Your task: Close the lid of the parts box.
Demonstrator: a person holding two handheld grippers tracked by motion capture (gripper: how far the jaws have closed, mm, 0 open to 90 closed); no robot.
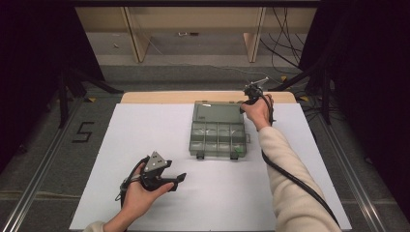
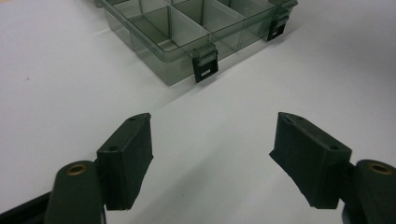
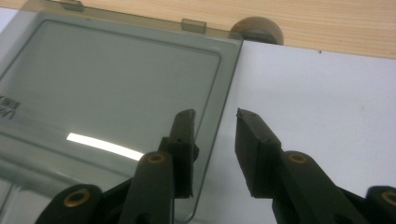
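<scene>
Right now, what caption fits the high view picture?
Two hand-held grippers work around an open compartment box.

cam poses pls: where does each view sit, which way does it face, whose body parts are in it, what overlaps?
High view: above the person's side, facing forward and down on the table; both forearms, left gripper and right gripper show.
Left gripper view: low over the table, facing the organizer box latches; own open jaws.
Right gripper view: at the open lid edge; own jaws straddle it.
Shared: the box.
</scene>
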